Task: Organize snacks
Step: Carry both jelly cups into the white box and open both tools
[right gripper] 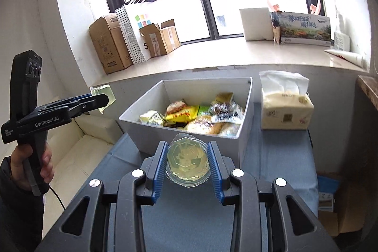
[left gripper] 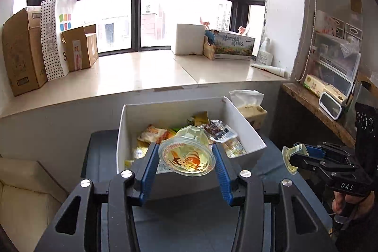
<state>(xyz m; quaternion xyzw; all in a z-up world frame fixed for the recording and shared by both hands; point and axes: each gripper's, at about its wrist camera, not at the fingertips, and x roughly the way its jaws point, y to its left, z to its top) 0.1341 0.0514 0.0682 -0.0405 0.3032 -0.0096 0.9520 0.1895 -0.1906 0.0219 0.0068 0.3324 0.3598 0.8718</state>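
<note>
So, two clear plastic jelly cups are in play, one per gripper. The left gripper (left gripper: pixel 186 158) is clamped on a jelly cup with a cartoon-printed foil lid (left gripper: pixel 187 156), lid facing the camera, held up just in front of the open white rectangular storage box (left gripper: pixel 170 110). The right gripper (right gripper: pixel 187 162) is clamped on a second clear jelly cup full of yellowish jelly (right gripper: pixel 187 161), bottom toward the lens, held near the front wall of the same box (right gripper: pixel 132 116). Each gripper also shows up side-on in the other camera: the right one (left gripper: pixel 294 155) and the left one (right gripper: pixel 101 98), both squeezing their cups.

Inside the box is a pile of wrapped snacks (right gripper: pixel 196 116), yellow, orange and dark packets, too jumbled to count exactly. The box sits on one blue-grey cloth-covered table (right gripper: pixel 278 157), with one soft pack of tissues (right gripper: pixel 285 108) just beside it on the right. On the pale windowsill (left gripper: pixel 132 77) behind: three brown cardboard boxes (left gripper: pixel 22 56) and one polka-dot paper bag (left gripper: pixel 50 39).
</note>
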